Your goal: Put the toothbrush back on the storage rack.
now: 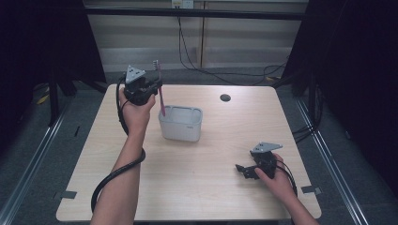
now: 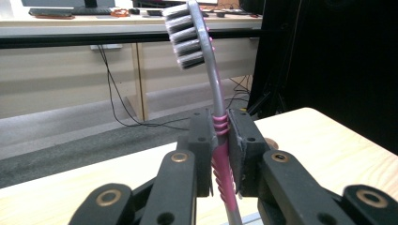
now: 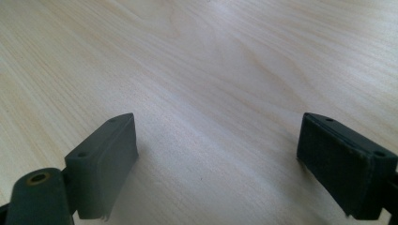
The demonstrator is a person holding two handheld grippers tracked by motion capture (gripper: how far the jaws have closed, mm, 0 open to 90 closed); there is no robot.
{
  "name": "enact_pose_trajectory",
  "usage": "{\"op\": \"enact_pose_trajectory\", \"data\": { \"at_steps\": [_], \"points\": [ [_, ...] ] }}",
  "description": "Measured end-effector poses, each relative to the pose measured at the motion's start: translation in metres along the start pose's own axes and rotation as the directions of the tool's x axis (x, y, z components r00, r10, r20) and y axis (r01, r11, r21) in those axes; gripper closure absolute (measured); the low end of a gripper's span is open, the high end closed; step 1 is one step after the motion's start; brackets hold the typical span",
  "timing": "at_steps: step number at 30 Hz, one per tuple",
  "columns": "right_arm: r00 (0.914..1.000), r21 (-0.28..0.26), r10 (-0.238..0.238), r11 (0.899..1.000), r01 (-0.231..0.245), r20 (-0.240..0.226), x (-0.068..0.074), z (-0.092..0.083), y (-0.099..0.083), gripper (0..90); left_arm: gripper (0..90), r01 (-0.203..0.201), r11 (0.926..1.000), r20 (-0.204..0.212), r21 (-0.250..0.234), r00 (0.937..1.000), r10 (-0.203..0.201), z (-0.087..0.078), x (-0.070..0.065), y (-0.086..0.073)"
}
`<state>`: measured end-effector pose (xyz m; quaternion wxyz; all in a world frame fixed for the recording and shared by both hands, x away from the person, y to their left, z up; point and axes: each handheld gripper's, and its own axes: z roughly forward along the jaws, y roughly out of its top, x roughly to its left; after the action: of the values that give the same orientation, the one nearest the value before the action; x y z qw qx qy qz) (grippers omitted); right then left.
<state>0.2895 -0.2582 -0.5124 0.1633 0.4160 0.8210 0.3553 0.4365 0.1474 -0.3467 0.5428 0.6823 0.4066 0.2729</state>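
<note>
A toothbrush [image 1: 160, 89] with a pink ribbed grip, grey neck and grey bristles stands nearly upright, head up, above the left rim of a grey rectangular cup [image 1: 181, 123] at the table's middle. My left gripper [image 1: 155, 87] is shut on its pink grip; in the left gripper view the toothbrush [image 2: 217, 93] is pinched between the two pads [image 2: 242, 145] of my left gripper [image 2: 220, 154]. My right gripper [image 1: 245, 170] rests on the table at the front right, open. In the right gripper view the right gripper [image 3: 218, 164] has its jaws wide apart over bare wood with nothing between them.
The light wooden table [image 1: 211, 187] has a round cable hole [image 1: 225, 97] near its far edge. Black cables [image 1: 197, 61] lie on the floor beyond the table. Dark curtains flank both sides.
</note>
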Motion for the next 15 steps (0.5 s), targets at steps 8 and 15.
{"op": "enact_pose_trajectory", "data": {
  "at_steps": [8, 15],
  "points": [
    [1.0, -0.001, -0.001, 1.0, 0.001, 0.002, 0.0, 0.0, 0.0, 11.9, 80.3, -0.007, 1.0, -0.003, 0.002, 1.0, 0.007, 0.002, 0.001, -0.002],
    [1.0, 0.001, 0.0, 1.0, 0.0, 0.002, 0.0, 0.0, 0.0, 11.9, 80.2, -0.017, 0.9997, -0.008, 0.015, 0.9998, 0.017, 0.007, -0.002, -0.011]
  ]
}}
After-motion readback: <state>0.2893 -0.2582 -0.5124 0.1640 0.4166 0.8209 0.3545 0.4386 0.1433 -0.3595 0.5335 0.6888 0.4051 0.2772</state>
